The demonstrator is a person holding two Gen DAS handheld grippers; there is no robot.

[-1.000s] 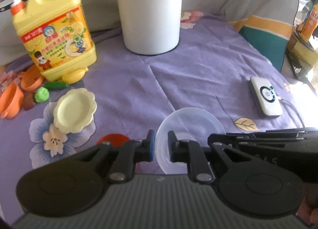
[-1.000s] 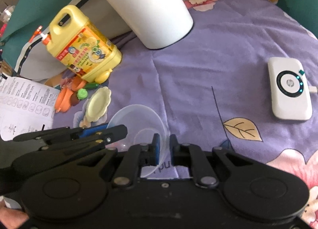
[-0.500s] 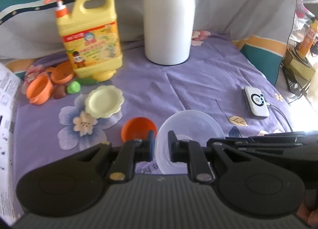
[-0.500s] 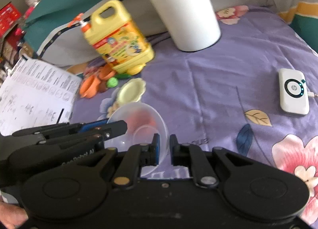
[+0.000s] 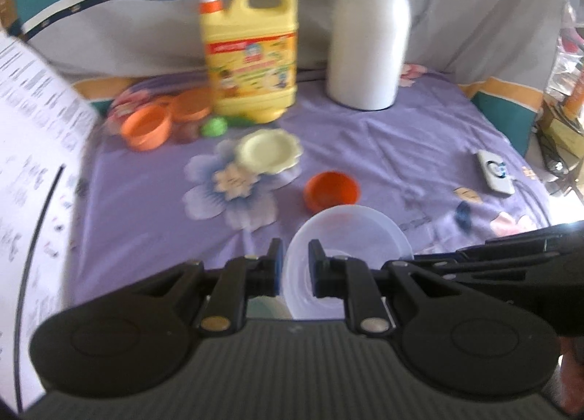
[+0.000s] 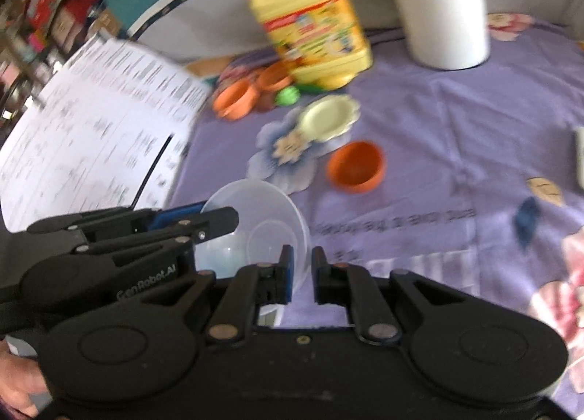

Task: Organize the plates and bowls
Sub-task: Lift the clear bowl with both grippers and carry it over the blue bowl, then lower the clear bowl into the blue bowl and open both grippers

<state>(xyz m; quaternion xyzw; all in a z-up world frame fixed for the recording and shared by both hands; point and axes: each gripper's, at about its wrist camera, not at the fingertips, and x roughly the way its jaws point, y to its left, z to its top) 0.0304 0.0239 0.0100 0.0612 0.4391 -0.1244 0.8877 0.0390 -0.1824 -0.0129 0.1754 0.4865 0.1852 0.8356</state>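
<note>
A clear plastic bowl (image 5: 350, 237) is held up above the purple cloth by both grippers. My left gripper (image 5: 295, 263) is shut on its near-left rim. My right gripper (image 6: 301, 270) is shut on its right rim; the bowl also shows in the right wrist view (image 6: 255, 223). An orange bowl (image 5: 331, 191) sits on the cloth just beyond it. A pale yellow scalloped plate (image 5: 268, 150) lies further back. Two orange cups (image 5: 146, 126) stand at the back left.
A yellow detergent jug (image 5: 250, 55) and a white jar (image 5: 367, 47) stand at the back. A printed paper sheet (image 5: 33, 164) lies at the left. A white power bank (image 5: 496, 173) lies at the right. A green toy (image 5: 214, 127) sits by the cups.
Both grippers have lifted and pulled back with the clear bowl. The orange bowl that lay under it now sits uncovered on the cloth.
</note>
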